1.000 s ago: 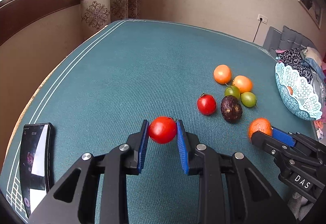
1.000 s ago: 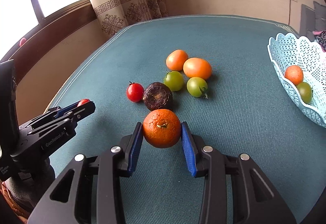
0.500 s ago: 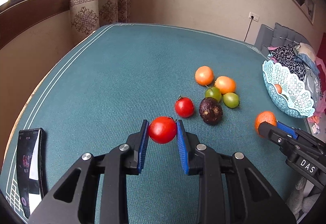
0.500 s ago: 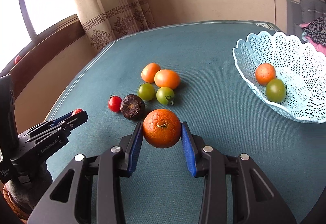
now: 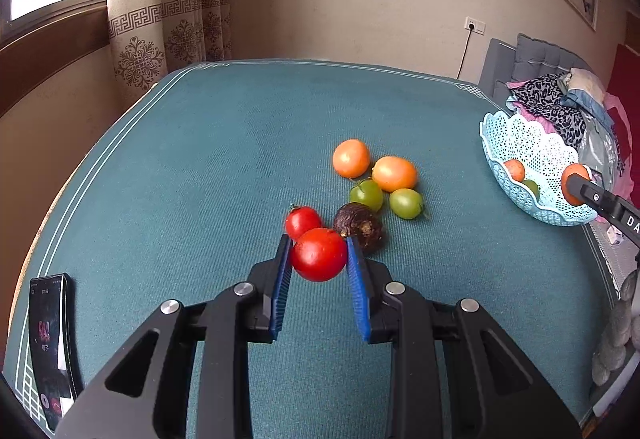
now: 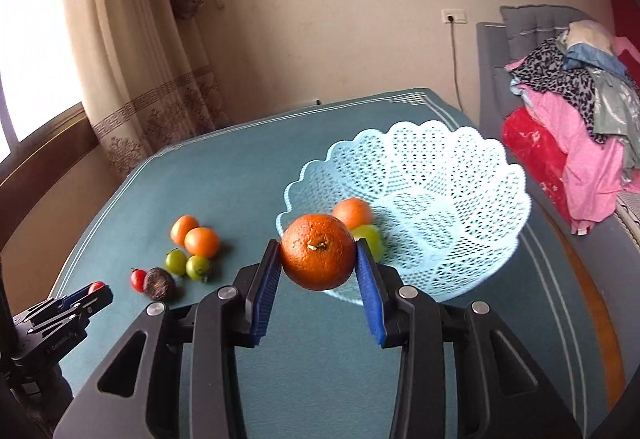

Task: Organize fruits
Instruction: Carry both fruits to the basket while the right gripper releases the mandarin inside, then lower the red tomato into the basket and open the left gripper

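Observation:
My left gripper (image 5: 319, 255) is shut on a red tomato (image 5: 319, 254), held above the green table just in front of the fruit pile. My right gripper (image 6: 317, 257) is shut on an orange (image 6: 317, 257), held in the air at the near rim of the pale blue lattice basket (image 6: 460, 199). The basket holds an orange fruit (image 6: 354, 212) and a green one (image 6: 370, 237). On the table lie a small red tomato (image 5: 302, 221), a dark brown fruit (image 5: 359, 227), two green fruits (image 5: 366, 194) and two orange fruits (image 5: 394, 173).
A phone (image 5: 50, 343) lies at the table's near left edge. A grey sofa with piled clothes (image 6: 572, 111) stands to the right of the table. Curtains (image 6: 132, 51) and a window are at the far left.
Both grippers have risen with their fruit. My right gripper swung right from the fruit pile to the basket's rim. The left gripper pulled back a little from the pile.

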Motion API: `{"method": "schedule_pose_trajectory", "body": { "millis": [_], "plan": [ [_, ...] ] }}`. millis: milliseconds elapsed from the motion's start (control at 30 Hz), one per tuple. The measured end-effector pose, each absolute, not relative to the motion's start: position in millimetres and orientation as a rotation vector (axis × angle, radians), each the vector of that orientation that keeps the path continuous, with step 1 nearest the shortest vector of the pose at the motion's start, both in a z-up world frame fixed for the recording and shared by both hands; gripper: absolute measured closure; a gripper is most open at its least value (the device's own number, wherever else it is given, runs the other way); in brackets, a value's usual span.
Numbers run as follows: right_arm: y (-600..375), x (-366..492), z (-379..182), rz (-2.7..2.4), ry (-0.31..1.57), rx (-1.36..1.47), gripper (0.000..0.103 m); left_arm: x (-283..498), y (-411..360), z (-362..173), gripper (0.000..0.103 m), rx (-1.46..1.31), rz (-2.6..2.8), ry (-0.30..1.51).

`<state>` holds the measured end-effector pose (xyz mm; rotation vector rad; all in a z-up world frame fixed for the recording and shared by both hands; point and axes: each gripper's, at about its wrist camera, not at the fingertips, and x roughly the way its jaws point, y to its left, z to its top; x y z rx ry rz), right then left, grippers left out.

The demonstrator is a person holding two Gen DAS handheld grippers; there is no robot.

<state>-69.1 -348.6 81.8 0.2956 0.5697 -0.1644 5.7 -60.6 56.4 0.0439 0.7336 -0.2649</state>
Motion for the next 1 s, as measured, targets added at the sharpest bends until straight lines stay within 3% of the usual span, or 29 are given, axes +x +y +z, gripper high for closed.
{"method": "schedule_pose_trajectory", "body": {
  "millis": [233,333,1000],
  "plan": [
    [-390,-69,77,-0.313,0.582,0.292,0.064,2,-89,70,0.075,0.073,-0.307,0.706],
    [-403,-73,75,-0.337,0.566,0.309,0.055,0,-105,74,0.075,0.096,-0.336,0.694],
    [-437,-101,79,-0.428,0.472,0.338,0.054,8,-267,85,0.075,0.138,-0.757,0.760]
  ]
}}
